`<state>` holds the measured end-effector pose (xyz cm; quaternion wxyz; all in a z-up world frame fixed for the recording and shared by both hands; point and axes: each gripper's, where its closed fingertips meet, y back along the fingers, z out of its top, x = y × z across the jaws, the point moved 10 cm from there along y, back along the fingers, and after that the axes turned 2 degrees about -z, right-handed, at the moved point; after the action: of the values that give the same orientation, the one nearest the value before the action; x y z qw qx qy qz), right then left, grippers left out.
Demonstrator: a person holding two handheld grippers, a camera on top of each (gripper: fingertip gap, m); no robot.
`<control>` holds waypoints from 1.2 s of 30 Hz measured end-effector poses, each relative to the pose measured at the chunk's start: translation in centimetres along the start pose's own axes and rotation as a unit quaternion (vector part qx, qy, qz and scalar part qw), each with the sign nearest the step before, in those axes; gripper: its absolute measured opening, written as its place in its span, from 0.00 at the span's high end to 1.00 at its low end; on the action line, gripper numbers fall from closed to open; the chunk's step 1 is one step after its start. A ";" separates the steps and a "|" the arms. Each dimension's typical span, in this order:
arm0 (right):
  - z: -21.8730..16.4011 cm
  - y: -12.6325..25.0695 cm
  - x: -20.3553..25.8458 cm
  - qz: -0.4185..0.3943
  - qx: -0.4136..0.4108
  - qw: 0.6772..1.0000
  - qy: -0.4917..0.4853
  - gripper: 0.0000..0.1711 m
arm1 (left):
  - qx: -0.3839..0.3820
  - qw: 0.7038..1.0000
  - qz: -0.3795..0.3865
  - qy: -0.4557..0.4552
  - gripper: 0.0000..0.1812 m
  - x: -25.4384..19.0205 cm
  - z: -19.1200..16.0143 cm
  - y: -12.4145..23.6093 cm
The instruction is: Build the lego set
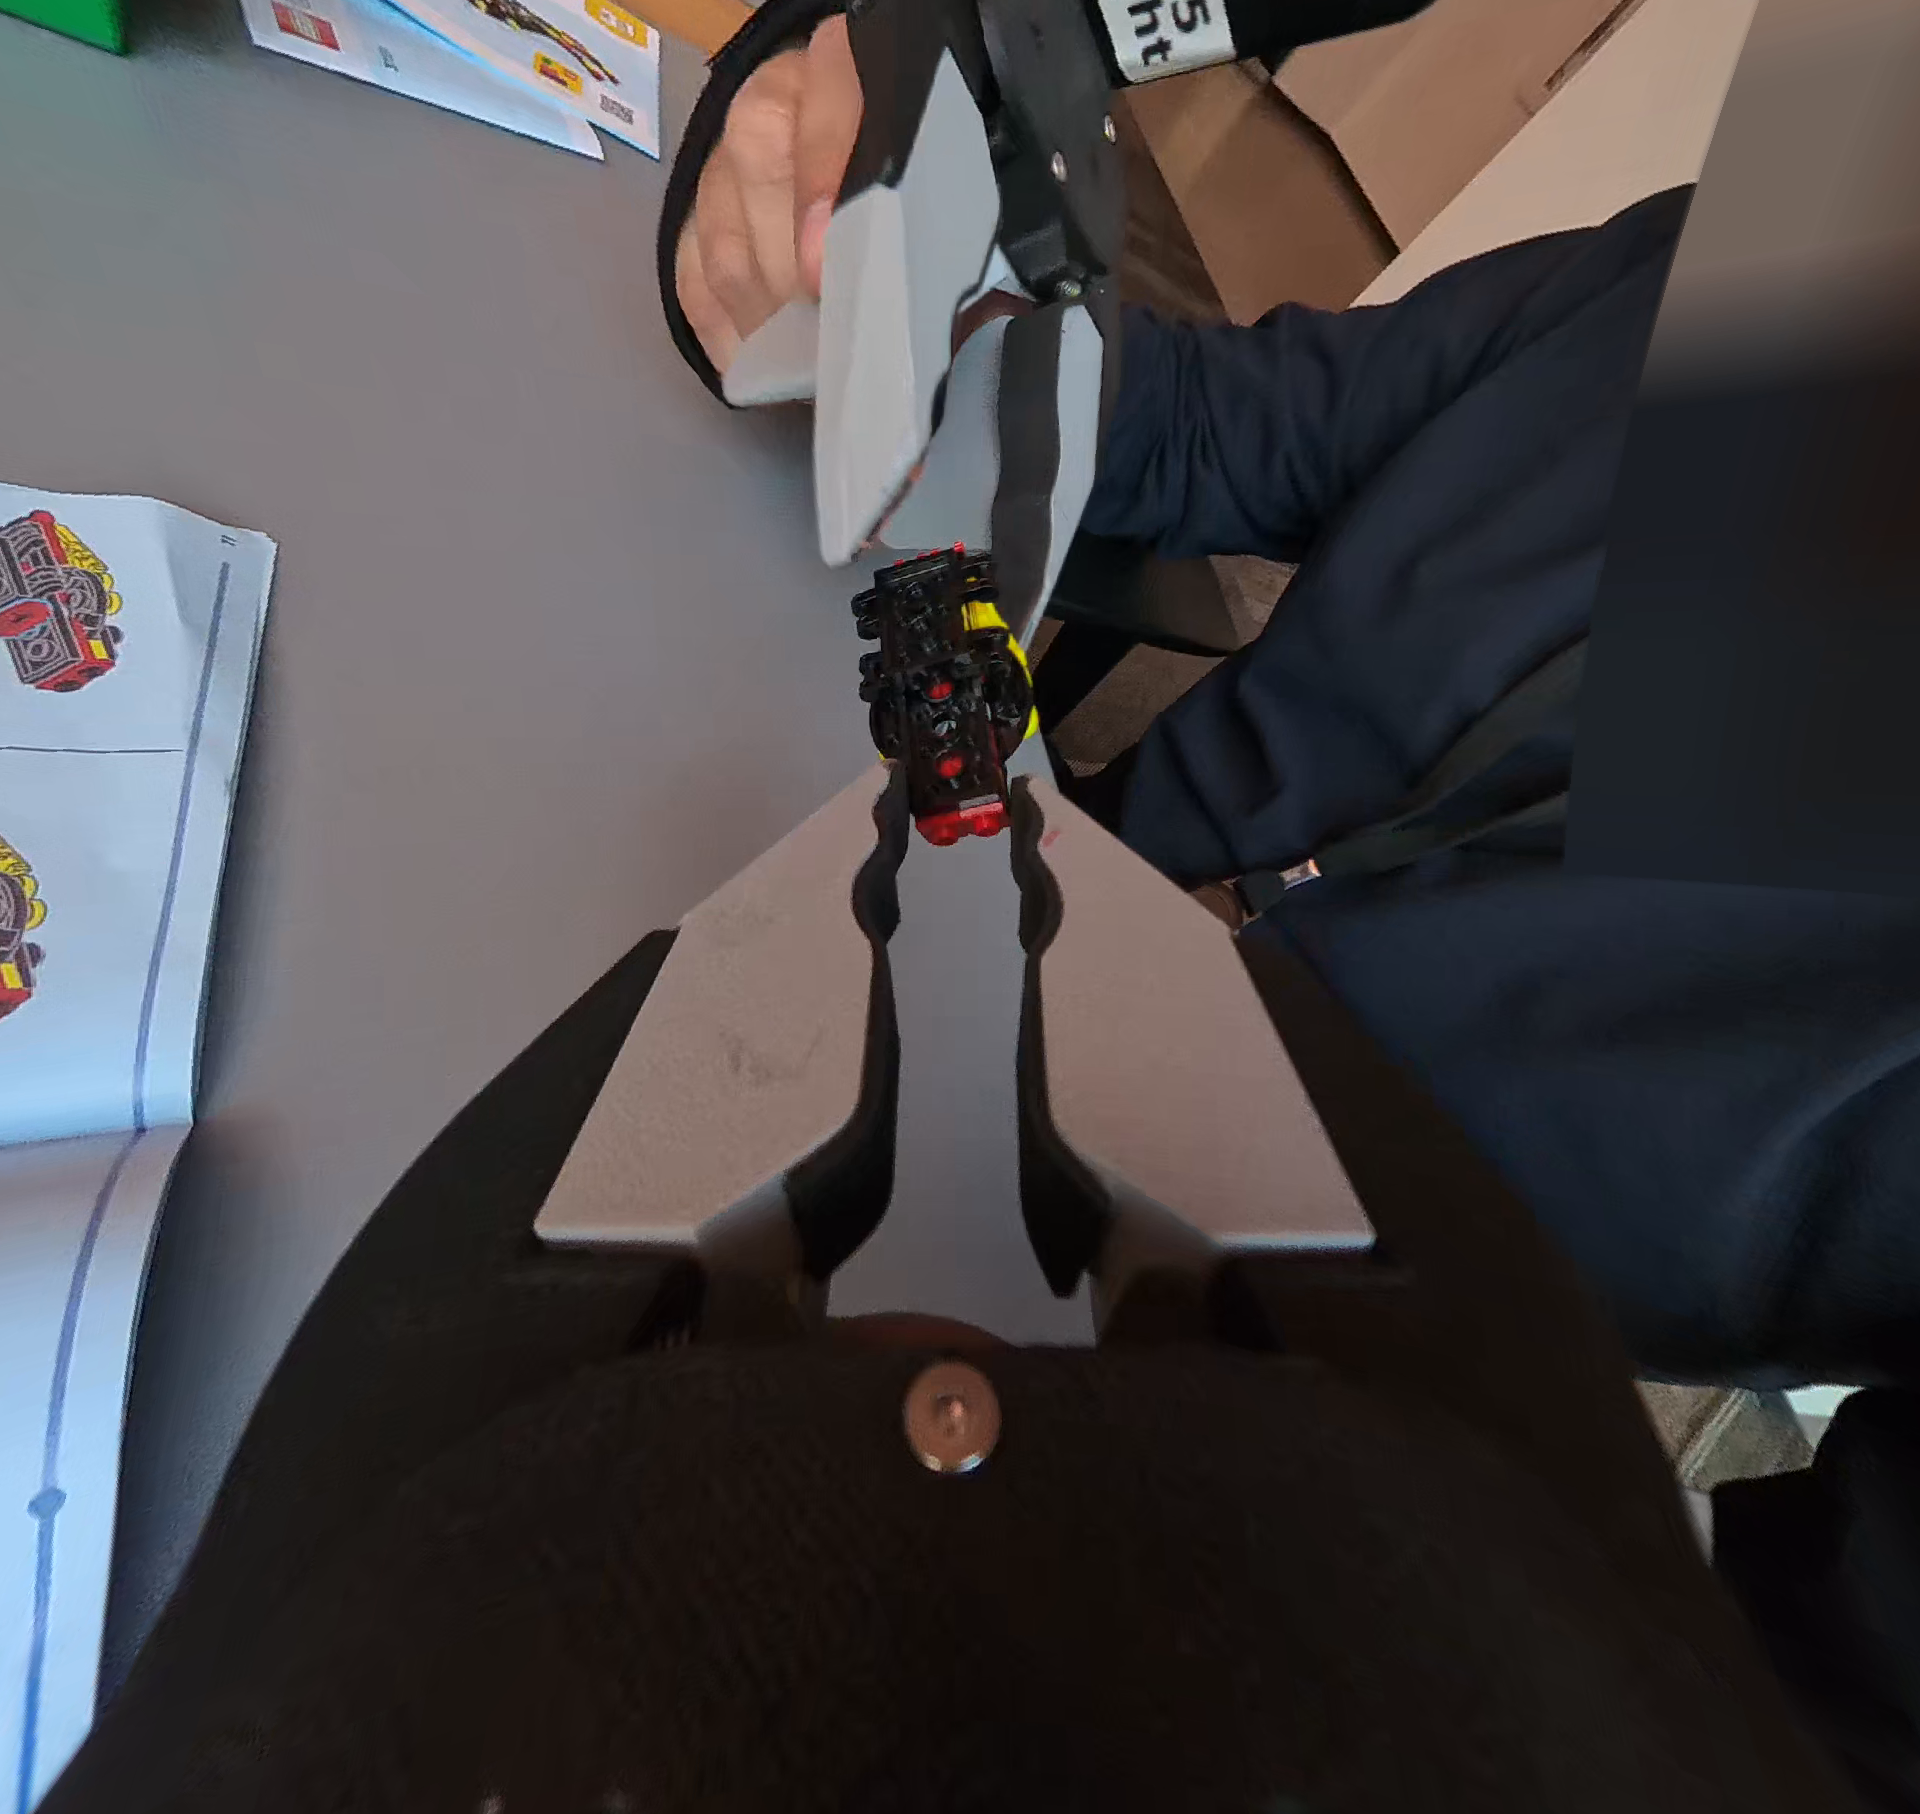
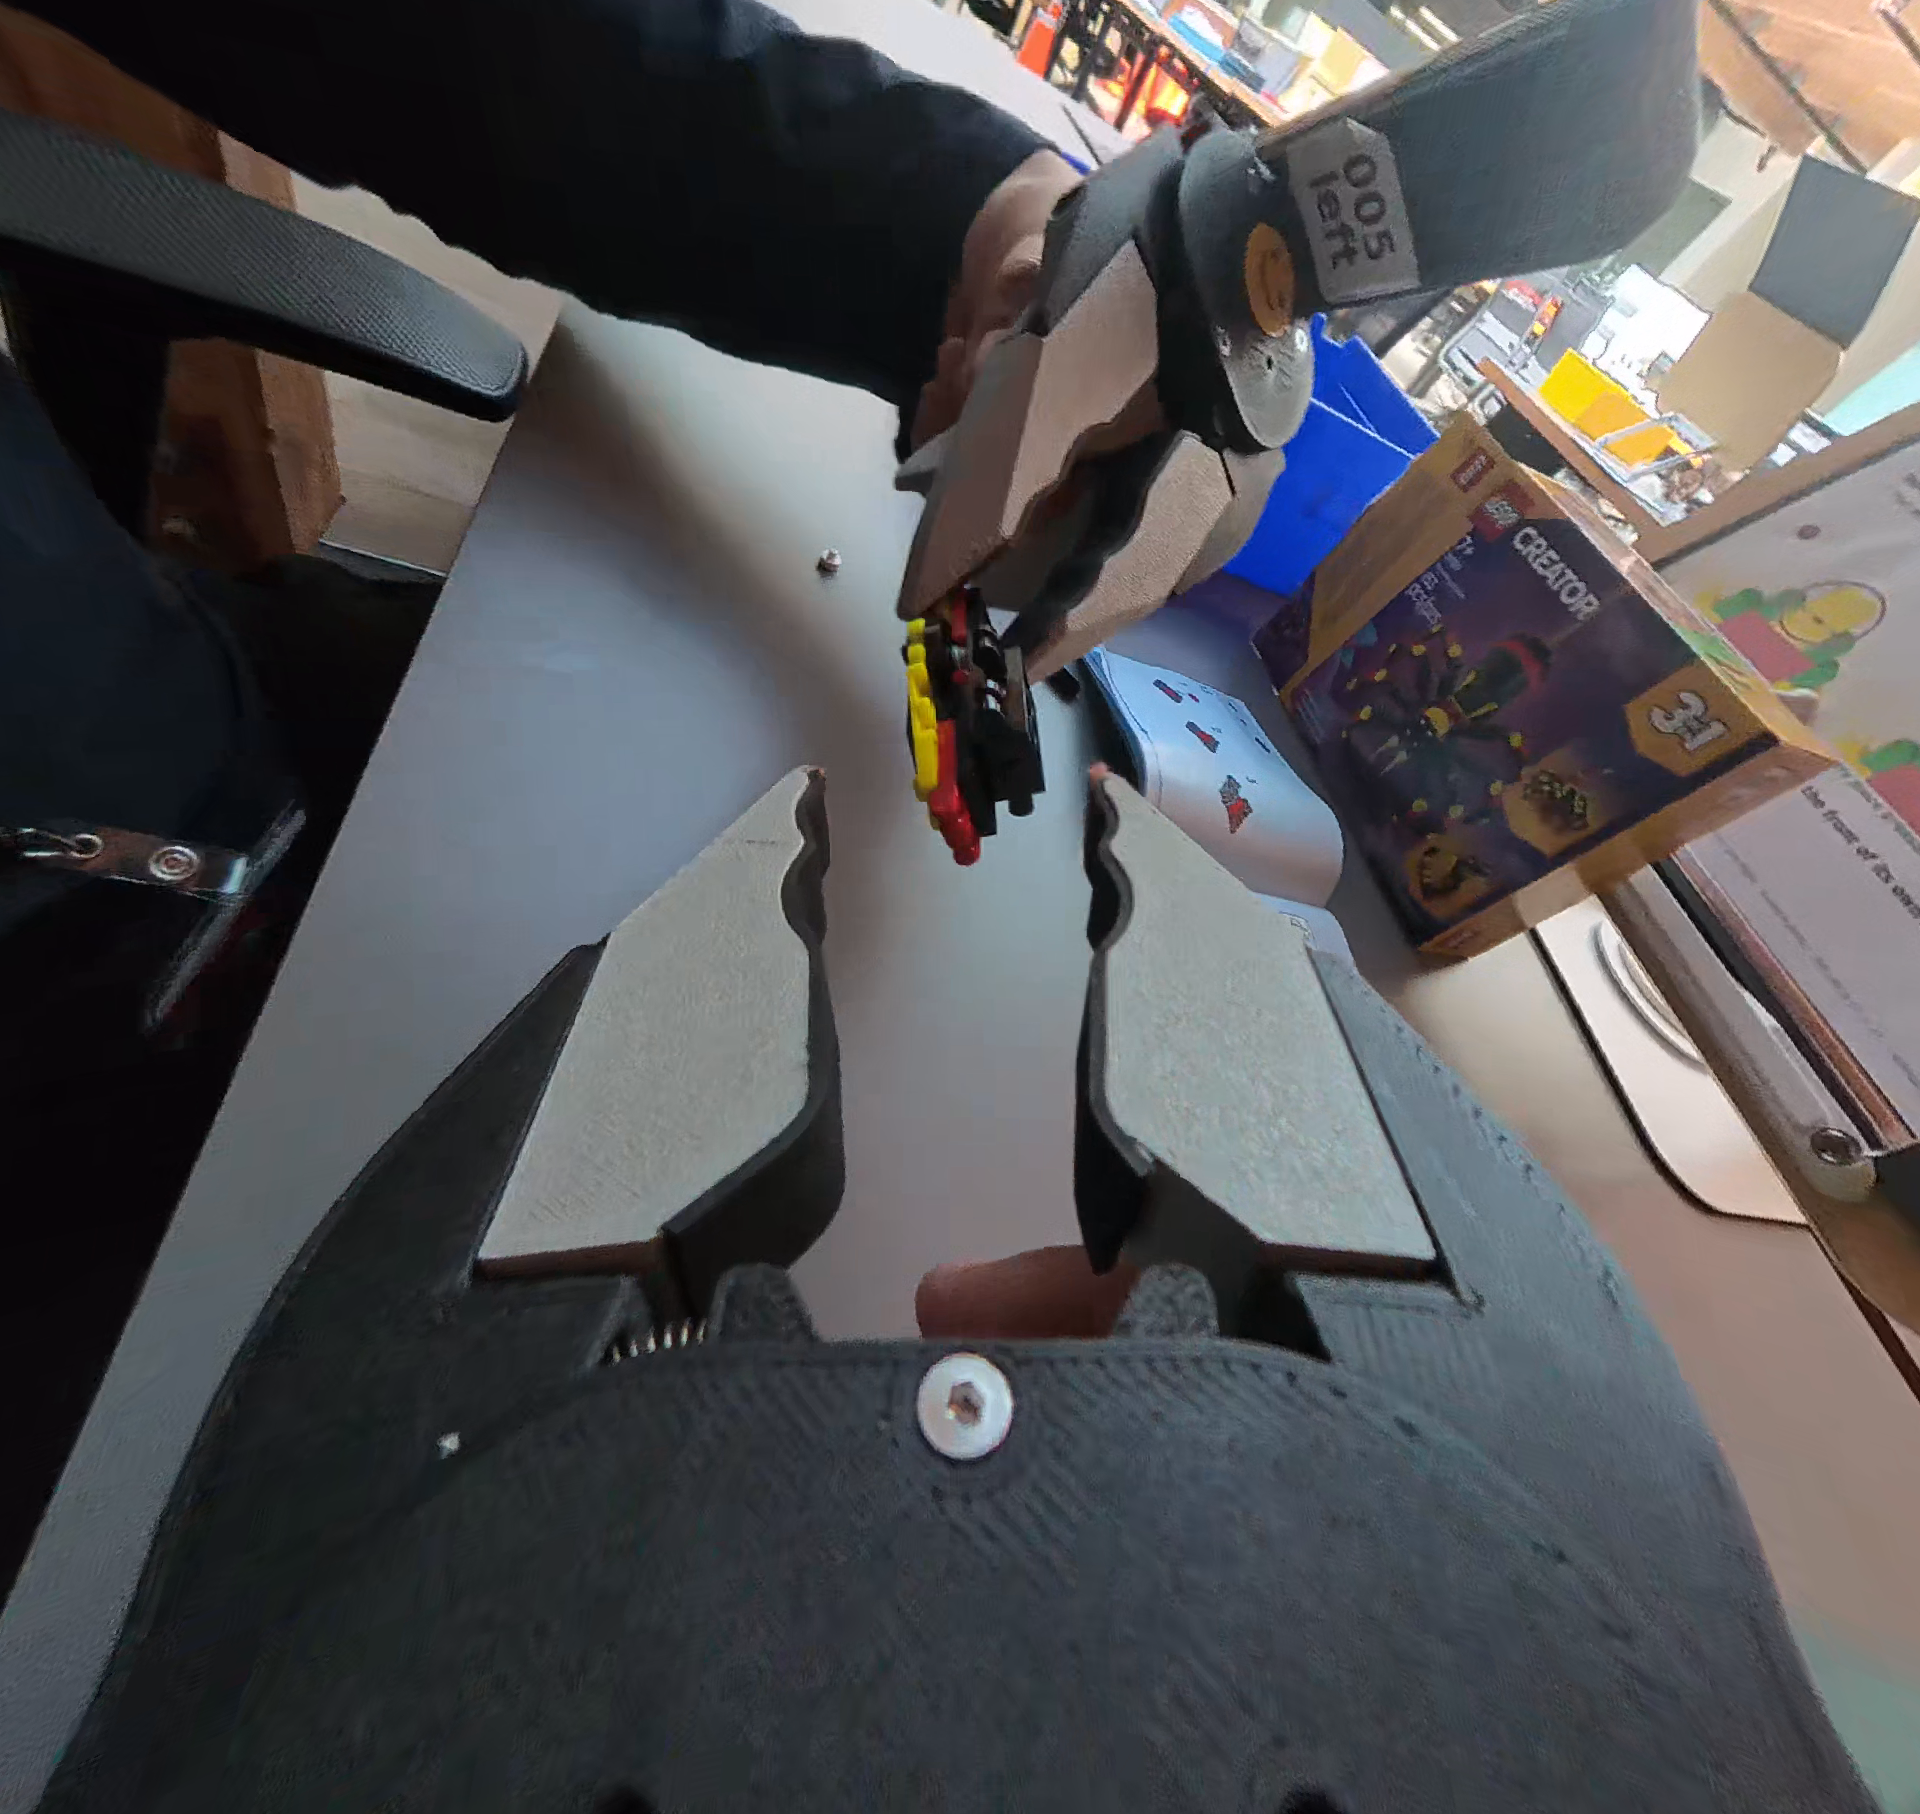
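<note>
Lego assembly (image 1: pixel 940 699) sits pinched at its red end between the tips of your left claw (image 1: pixel 954 808), held in the air above the grey worktop (image 1: pixel 468 517). Your right claw (image 2: pixel 956 808) stands wide with nothing in it, its tips just short of the assembly (image 2: pixel 966 725). Which face of the build your left claw grips is hard to make out. You can count one assembly, one set box (image 2: pixel 1538 725) and two instruction booklets (image 1: pixel 436 8) (image 1: pixel 104 808), one cut off at the edge.
</note>
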<state>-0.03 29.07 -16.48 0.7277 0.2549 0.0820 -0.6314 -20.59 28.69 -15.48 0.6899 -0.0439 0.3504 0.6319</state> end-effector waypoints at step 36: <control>-1.0 -0.8 -1.2 -0.060 0.035 0.997 -0.037 0.87 | -0.129 0.986 -0.039 0.096 0.90 2.7 -0.7 -0.8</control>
<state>-0.83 30.53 -17.02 0.6818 0.2511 0.0481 -0.6854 -20.24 30.43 -17.71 0.6661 -0.2065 0.3286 0.6369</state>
